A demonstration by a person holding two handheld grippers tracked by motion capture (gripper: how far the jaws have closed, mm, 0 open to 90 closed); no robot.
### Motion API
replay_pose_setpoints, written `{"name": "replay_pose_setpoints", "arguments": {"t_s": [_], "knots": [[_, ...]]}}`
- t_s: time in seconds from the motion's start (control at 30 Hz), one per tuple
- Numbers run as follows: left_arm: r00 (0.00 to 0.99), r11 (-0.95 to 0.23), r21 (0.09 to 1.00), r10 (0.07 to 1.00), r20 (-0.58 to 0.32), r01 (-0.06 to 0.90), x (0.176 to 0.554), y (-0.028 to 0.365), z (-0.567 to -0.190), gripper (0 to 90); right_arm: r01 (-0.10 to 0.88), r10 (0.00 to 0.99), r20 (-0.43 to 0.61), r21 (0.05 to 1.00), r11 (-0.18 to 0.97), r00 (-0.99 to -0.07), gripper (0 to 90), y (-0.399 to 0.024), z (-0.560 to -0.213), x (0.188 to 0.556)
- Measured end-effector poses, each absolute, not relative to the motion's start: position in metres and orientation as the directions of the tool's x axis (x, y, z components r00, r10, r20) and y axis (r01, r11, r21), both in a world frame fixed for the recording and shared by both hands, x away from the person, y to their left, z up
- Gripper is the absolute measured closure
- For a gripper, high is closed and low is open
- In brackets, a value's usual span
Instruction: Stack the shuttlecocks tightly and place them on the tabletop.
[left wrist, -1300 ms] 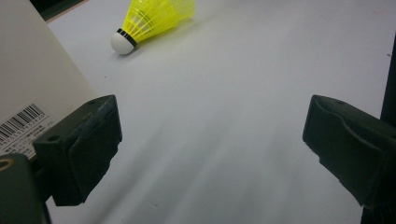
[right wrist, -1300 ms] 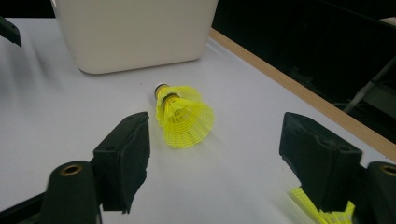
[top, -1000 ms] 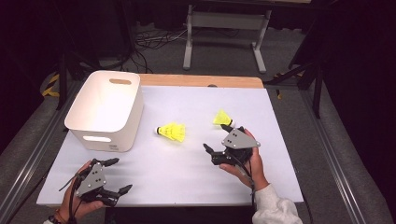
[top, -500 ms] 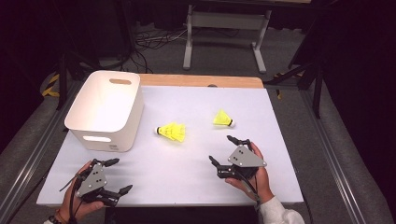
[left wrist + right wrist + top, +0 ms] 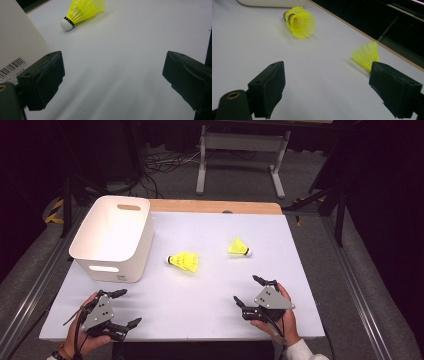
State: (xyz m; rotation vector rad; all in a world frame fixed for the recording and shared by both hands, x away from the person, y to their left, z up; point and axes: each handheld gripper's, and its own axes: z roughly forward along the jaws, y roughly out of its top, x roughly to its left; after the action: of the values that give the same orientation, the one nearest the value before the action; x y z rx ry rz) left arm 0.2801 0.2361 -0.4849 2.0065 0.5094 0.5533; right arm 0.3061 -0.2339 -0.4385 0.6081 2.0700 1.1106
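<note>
We are holding the right hand-held gripper (image 5: 248, 291) spread wide, empty. The right shuttlecock (image 5: 239, 247) is lying far of it, cork pointing right. It is nearer this hand.

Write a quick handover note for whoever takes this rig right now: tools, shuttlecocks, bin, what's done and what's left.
Left tool: open, holding nothing, near the table's front left.
Right tool: open, holding nothing, front right.
Left shuttlecock: on its side beside the white bin.
Right shuttlecock: on its side, farther right.
Done: nothing visible in the bin.
Left: probably pick up both shuttlecocks and drop them in.
</note>
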Motion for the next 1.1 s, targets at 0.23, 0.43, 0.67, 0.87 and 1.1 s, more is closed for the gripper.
{"name": "replay_pose_setpoints", "arguments": {"t_s": [0.23, 0.43, 0.67, 0.87, 1.1], "knots": [[0.808, -0.453, 0.882, 0.564, 0.174, 0.127, 0.281, 0.236, -0.485, 4.9, 0.123, 0.692, -0.329, 0.847, 0.517, -0.643, 14.6, -0.247, -0.447, 0.305], [0.809, -0.453, 0.883, 0.561, 0.175, 0.122, 0.280, 0.236, -0.485, 4.7, 0.139, 0.712, -0.331, 0.846, 0.514, -0.620, 14.7, -0.256, -0.450, 0.308], [0.806, -0.444, 0.887, 0.568, 0.169, 0.127, 0.282, 0.239, -0.485, 4.5, 0.138, 0.727, -0.326, 0.855, 0.499, -0.605, 14.6, -0.258, -0.447, 0.312], [0.801, -0.443, 0.887, 0.575, 0.167, 0.132, 0.281, 0.240, -0.485, 4.5, 0.148, 0.734, -0.310, 0.862, 0.486, -0.604, 14.4, -0.260, -0.446, 0.316], [0.801, -0.441, 0.887, 0.577, 0.162, 0.137, 0.283, 0.239, -0.486, 4.6, 0.170, 0.734, -0.299, 0.855, 0.489, -0.610, 14.2, -0.260, -0.450, 0.322]]}}
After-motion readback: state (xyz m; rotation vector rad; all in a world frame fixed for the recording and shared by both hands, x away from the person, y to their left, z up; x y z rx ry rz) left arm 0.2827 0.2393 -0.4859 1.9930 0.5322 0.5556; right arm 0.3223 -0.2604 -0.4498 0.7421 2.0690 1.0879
